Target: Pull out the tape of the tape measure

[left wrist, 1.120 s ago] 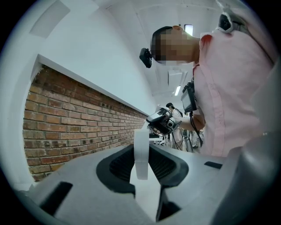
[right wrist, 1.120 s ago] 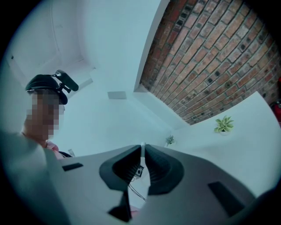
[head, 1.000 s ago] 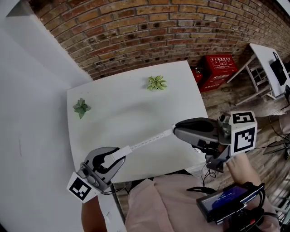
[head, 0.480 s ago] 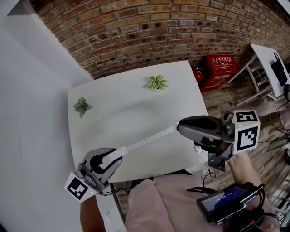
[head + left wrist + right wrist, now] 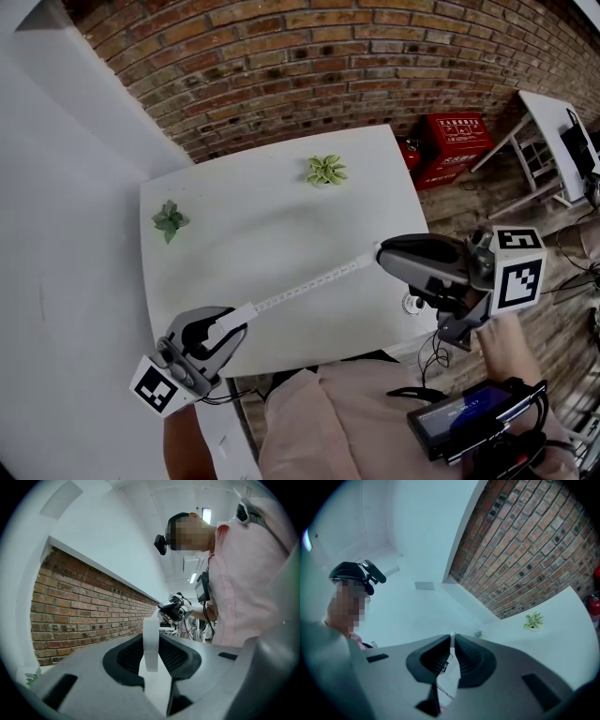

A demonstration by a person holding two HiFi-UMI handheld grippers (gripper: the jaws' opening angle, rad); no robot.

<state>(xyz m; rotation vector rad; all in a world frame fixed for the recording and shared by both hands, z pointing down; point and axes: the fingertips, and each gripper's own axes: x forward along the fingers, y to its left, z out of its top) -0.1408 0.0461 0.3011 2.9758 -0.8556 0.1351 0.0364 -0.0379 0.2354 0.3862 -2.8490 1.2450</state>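
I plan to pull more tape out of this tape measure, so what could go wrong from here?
The right gripper pinches only the thin end of the tape; if it slips, the tape stretched above the white table would likely snap back toward the tape measure case. The left gripper clamps that slim white case between its jaws, so more pull might twist it or drag it out.

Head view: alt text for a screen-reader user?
A white tape stretches straight over a white table between two handheld grippers: the left gripper clamps the tape measure's case, the right gripper pinches the tape's end. Two small plants sit on it.
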